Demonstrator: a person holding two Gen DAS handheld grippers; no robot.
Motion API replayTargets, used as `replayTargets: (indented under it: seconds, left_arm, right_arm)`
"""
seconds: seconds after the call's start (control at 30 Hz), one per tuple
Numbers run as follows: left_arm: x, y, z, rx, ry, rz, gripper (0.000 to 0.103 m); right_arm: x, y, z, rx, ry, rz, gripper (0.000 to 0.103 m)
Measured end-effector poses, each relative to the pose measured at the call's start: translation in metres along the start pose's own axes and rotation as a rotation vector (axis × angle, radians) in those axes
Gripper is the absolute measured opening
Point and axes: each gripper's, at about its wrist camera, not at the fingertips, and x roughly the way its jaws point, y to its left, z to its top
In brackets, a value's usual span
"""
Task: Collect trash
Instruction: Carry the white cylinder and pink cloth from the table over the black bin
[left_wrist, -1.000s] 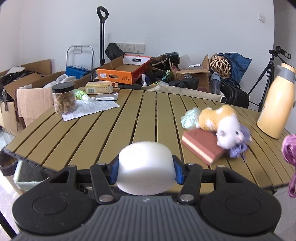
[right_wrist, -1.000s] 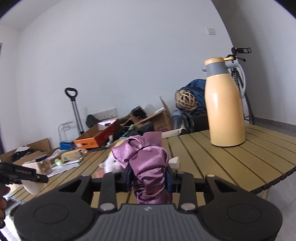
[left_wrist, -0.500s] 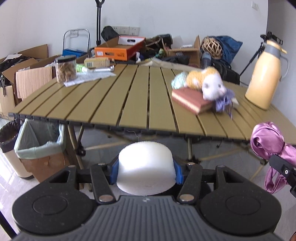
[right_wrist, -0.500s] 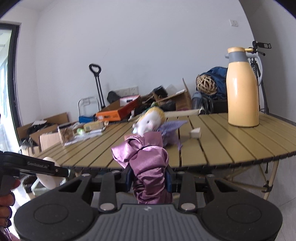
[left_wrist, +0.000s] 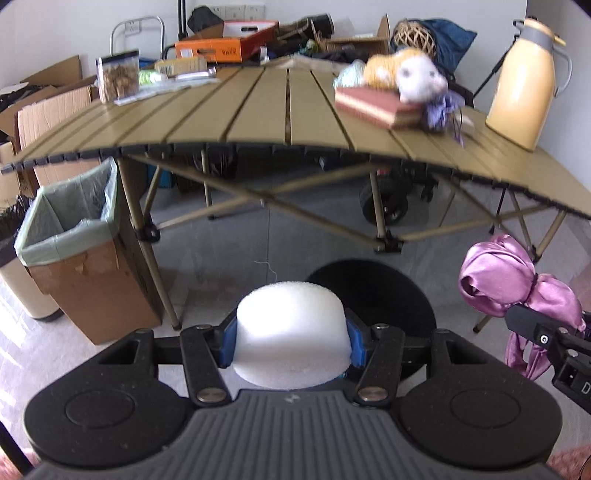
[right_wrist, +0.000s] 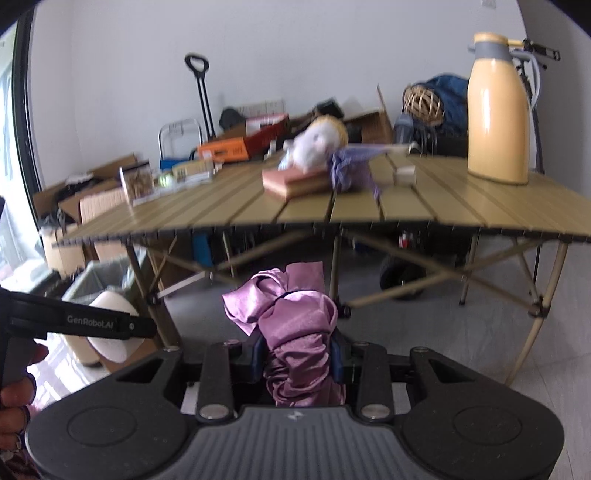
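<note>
My left gripper (left_wrist: 292, 341) is shut on a white foam block (left_wrist: 291, 336) and holds it low in front of the table, above the floor. The block also shows in the right wrist view (right_wrist: 112, 326). My right gripper (right_wrist: 298, 360) is shut on a crumpled purple satin cloth (right_wrist: 295, 332), which also shows at the right of the left wrist view (left_wrist: 506, 284). A cardboard trash box with a green liner (left_wrist: 74, 236) stands on the floor by the table's left leg, to the left of both grippers; it also shows in the right wrist view (right_wrist: 99, 282).
A slatted folding table (left_wrist: 258, 122) carries a jar (left_wrist: 118, 75), a red book (left_wrist: 376, 105), a plush toy (left_wrist: 410, 75) and a yellow thermos (left_wrist: 524, 85). A black round stool (left_wrist: 373, 291) stands below the left gripper. Boxes and clutter line the back wall.
Both grippers have pulled back from the table and dropped below its edge, each keeping its load. The trash box has come into fuller view at the left.
</note>
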Motion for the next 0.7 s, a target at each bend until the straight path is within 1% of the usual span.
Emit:
replayTargets:
  seconds: [0.1,0.27,0.33,0.53,0.7]
  left_arm:
    - [0.007,0.0,-0.01,0.015,0.025,0.002,0.056]
    - [0.013,-0.002,-0.02,0.033,0.045,-0.002,0.056]
    - [0.016,-0.003,-0.023,0.044,0.054,0.008,0.056]
    - [0.03,0.002,-0.029,0.03,0.098,0.011,0.056]
    - [0.037,0.003,-0.034,0.035,0.128,0.027,0.056]
  right_arm:
    - [0.005,0.005,-0.008,-0.01,0.039,-0.001,0.033]
    - [0.015,0.014,-0.018,-0.038,0.114,-0.009,0.033]
    - [0.021,0.017,-0.023,-0.051,0.146,-0.012,0.033]
    - [0.041,0.024,-0.036,-0.072,0.261,-0.016,0.033]
    - [0.055,0.028,-0.044,-0.084,0.326,-0.029,0.033]
